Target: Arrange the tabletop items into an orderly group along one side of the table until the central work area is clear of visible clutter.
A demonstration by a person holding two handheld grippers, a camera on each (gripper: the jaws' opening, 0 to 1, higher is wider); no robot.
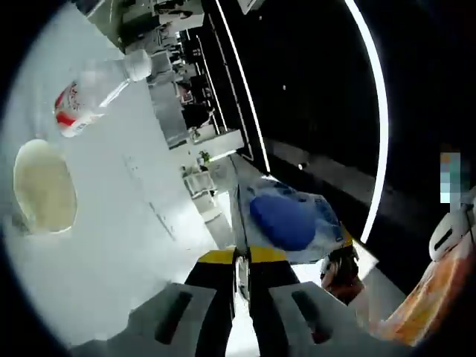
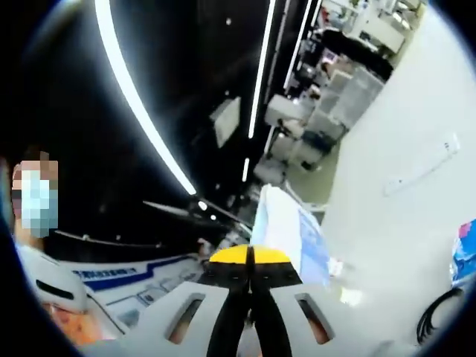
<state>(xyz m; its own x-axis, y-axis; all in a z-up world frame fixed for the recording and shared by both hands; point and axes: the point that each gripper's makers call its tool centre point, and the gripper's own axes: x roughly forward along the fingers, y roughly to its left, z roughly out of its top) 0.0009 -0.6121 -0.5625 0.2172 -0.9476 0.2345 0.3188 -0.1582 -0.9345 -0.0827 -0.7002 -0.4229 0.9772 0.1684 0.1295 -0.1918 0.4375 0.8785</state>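
A thin white packet with a blue oval print (image 1: 286,219) is held up off the white table (image 1: 126,245) in the left gripper view. My left gripper (image 1: 242,256) is shut, its yellow tips pinching the packet's lower edge. In the right gripper view the same white and blue packet (image 2: 286,223) shows edge-on, rising from my right gripper (image 2: 250,256), whose jaws are shut on its edge. A clear plastic bottle (image 1: 97,93) with a red label and white cap lies on the table at upper left. A round cream disc (image 1: 44,186) lies below it.
A dark reddish object (image 1: 342,271) sits just behind the packet. A person's orange sleeve (image 1: 439,297) is at lower right. On the table (image 2: 401,149) in the right gripper view, a blue item (image 2: 465,253) and a black cable (image 2: 439,312) lie at the right edge.
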